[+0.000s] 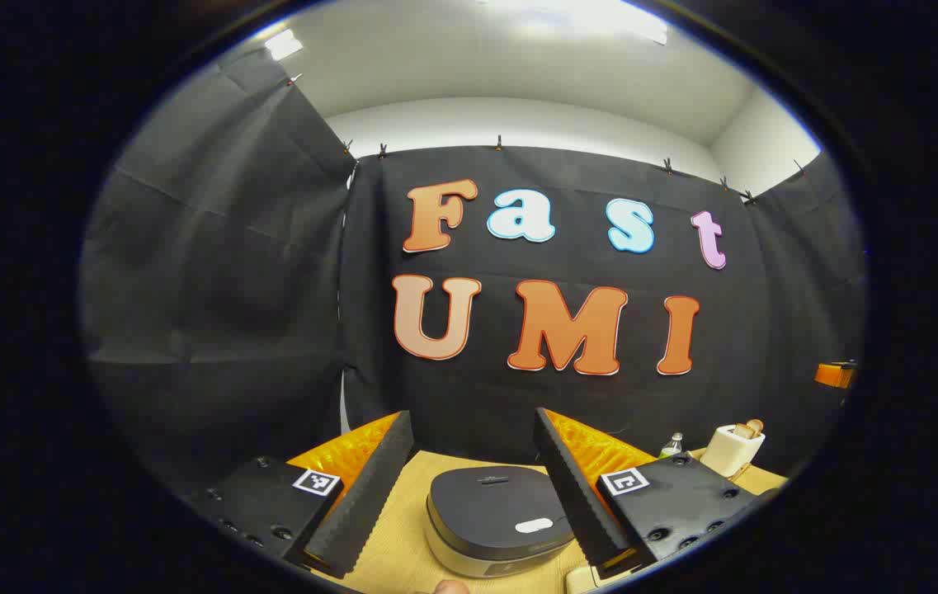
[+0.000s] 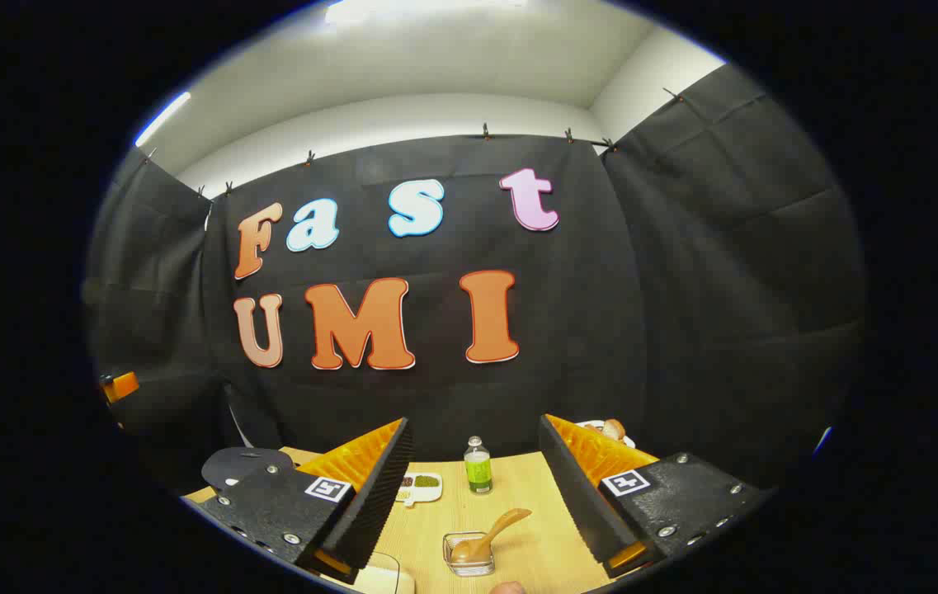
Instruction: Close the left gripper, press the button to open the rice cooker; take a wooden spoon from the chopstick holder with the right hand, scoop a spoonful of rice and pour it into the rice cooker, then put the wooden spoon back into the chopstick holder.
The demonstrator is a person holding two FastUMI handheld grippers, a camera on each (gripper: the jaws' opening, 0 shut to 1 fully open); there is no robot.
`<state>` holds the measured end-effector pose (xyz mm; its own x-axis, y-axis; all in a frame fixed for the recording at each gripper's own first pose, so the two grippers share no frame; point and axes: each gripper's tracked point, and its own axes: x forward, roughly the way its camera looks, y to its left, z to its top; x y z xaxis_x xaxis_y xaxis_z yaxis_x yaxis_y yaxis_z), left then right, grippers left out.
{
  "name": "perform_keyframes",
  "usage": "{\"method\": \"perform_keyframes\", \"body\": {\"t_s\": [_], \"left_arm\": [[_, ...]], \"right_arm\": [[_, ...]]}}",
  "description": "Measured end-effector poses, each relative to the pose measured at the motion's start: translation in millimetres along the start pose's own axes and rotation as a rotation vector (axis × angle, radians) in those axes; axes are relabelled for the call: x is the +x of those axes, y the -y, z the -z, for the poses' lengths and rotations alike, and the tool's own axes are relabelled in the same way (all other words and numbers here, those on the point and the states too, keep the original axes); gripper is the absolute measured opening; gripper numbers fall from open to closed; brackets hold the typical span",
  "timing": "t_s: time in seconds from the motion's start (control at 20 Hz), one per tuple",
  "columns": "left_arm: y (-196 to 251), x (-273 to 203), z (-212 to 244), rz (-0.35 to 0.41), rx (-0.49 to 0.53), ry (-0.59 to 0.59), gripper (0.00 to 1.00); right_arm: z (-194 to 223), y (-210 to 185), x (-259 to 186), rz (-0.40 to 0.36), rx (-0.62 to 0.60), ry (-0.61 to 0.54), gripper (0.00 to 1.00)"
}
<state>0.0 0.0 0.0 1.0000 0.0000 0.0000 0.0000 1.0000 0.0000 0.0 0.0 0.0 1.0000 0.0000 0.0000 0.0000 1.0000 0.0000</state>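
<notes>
A closed rice cooker (image 1: 495,518), dark-lidded over a pale base, sits at the bottom centre of the left gripper view, framed between the spread fingers of the left gripper (image 1: 473,487), which holds nothing. To the lower right of that view a cream chopstick holder (image 1: 731,450) stands with wooden handles poking from its top, a small bottle (image 1: 671,445) just to its left. In the right gripper view, a clear glass dish (image 2: 469,552) at the bottom centre holds the bowl of a wooden spoon (image 2: 492,525), whose handle slants up toward the right of the frame. Beyond it stands a bottle of green liquid (image 2: 478,467), and left of that a white divided tray (image 2: 421,486) carries dark and green contents. The right gripper (image 2: 475,495) hangs with fingers wide apart and empty. Everything rests on a light wooden table (image 2: 534,536), backed by black cloth walls (image 2: 716,272) beneath a white ceiling (image 1: 518,74).
</notes>
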Motion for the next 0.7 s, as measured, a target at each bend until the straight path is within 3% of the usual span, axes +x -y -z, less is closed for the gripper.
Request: {"method": "perform_keyframes", "body": {"t_s": [0.05,0.15,0.2,0.25,0.3,0.4,0.45,0.5,0.7], "left_arm": [[7,5,1,-0.005,0.013,0.002,0.98],[19,10,1,-0.015,0.026,0.017,0.98],[23,10,2,-0.018,0.029,0.023,0.99],[27,11,4,-0.02,0.034,0.021,1.0],[28,9,6,-0.021,0.041,0.019,0.99],[24,3,8,-0.028,0.066,0.003,0.98],[23,-4,6,-0.027,0.065,0.0,0.98],[25,-11,4,-0.015,0.058,-0.001,0.97],[13,-34,-5,-0.001,0.052,-0.011,0.97]], "right_arm": [[5,0,7,-0.01,-0.002,-0.012,1.0],[8,0,19,-0.018,-0.02,-0.023,1.0],[8,0,20,-0.021,-0.027,-0.023,0.95],[7,-2,20,-0.028,-0.031,-0.019,1.0],[7,-3,18,-0.032,-0.036,-0.017,0.95],[8,-3,12,-0.035,-0.032,-0.021,0.95],[9,-4,8,-0.035,-0.028,-0.024,1.0],[9,-5,3,-0.036,-0.024,-0.026,0.95],[6,-12,-15,-0.041,-0.005,-0.034,0.95]]}}
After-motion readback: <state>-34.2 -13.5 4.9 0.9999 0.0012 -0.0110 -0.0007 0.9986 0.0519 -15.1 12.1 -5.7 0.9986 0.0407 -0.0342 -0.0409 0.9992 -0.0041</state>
